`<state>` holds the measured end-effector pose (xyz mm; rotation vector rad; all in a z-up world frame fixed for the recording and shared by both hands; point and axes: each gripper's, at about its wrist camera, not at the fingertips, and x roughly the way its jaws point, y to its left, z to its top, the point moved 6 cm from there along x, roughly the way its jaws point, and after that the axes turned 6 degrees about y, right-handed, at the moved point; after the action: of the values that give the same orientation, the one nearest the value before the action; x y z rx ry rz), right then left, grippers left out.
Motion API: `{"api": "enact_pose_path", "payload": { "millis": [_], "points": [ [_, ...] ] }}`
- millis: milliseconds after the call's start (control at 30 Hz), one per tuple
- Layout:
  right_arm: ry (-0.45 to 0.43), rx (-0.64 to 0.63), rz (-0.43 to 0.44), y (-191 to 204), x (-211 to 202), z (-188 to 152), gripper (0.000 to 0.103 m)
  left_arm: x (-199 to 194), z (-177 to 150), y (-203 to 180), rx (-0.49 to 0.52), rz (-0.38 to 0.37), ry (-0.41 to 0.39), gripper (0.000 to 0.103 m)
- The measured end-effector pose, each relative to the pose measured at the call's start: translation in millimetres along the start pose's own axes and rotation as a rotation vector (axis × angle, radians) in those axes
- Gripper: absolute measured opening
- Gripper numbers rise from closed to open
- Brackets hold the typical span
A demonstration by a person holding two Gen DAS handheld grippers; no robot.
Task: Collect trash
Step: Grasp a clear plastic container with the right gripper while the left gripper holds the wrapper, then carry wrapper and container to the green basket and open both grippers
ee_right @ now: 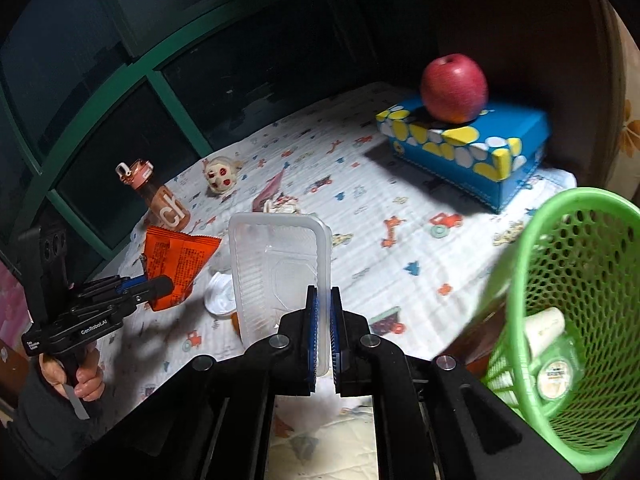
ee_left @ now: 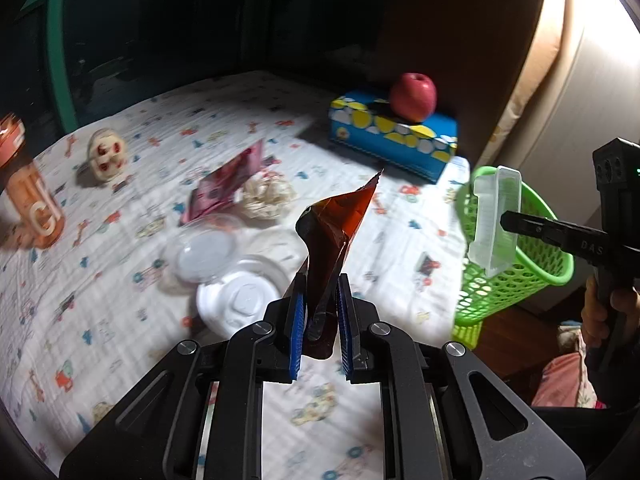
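Note:
My left gripper (ee_left: 319, 300) is shut on an orange snack wrapper (ee_left: 334, 240) and holds it above the patterned cloth; it also shows in the right wrist view (ee_right: 176, 264). My right gripper (ee_right: 325, 300) is shut on the rim of a clear plastic tray (ee_right: 280, 272), held upright above the table; the tray shows in the left wrist view (ee_left: 496, 220) in front of the green mesh basket (ee_left: 516, 280). The basket (ee_right: 576, 292) leans at the table's right edge with a cup and a lid inside. More trash lies on the cloth: a pink wrapper (ee_left: 228, 184), crumpled paper (ee_left: 268, 196), clear lids (ee_left: 204, 256) and a white lid (ee_left: 236, 300).
A blue tissue box (ee_right: 472, 148) with a red apple (ee_right: 454, 88) on it stands at the back right. An orange bottle (ee_right: 160, 200) and a small skull-like toy (ee_right: 220, 176) are at the back left. A dark green-framed window lies behind the table.

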<state>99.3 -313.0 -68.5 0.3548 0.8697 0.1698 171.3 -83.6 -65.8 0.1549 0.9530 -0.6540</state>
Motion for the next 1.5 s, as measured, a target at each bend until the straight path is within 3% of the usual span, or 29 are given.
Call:
{"api": "enact_pose_path", "payload": {
  "millis": [333,633,700,767,833,1100,1167,1500],
  "points": [
    [-0.065,0.111,-0.212,-110.5,-59.7,-4.8,0.006,17.5,26.8,-74.0,0.091,-0.072,0.009,0.014],
    [-0.094,0.189,-0.345,-182.0,-87.1,-8.4,0.009,31.1,47.0,-134.4,0.155,-0.132,0.023,0.014],
    [-0.104,0.203,-0.354,-192.4,-91.9,-9.5,0.012,33.8,49.9,-147.5,0.170,-0.146,0.023,0.014],
    [-0.118,0.221,-0.363,-202.3,-98.0,-11.2,0.028,36.4,52.6,-161.2,0.184,-0.163,0.026,0.014],
    [-0.133,0.233,-0.373,-209.3,-104.1,-13.6,0.033,40.0,55.6,-175.0,0.200,-0.173,0.028,0.014],
    [-0.168,0.263,-0.365,-221.4,-125.0,-22.8,0.040,57.8,64.2,-228.9,0.248,-0.240,0.059,0.014],
    [-0.179,0.264,-0.362,-222.5,-132.8,-25.4,0.046,64.2,64.2,-242.8,0.260,-0.253,0.073,0.014],
    [-0.209,0.290,-0.344,-226.3,-150.9,-35.6,0.053,100.5,47.4,-299.4,0.309,-0.304,0.170,0.015]
  ]
}}
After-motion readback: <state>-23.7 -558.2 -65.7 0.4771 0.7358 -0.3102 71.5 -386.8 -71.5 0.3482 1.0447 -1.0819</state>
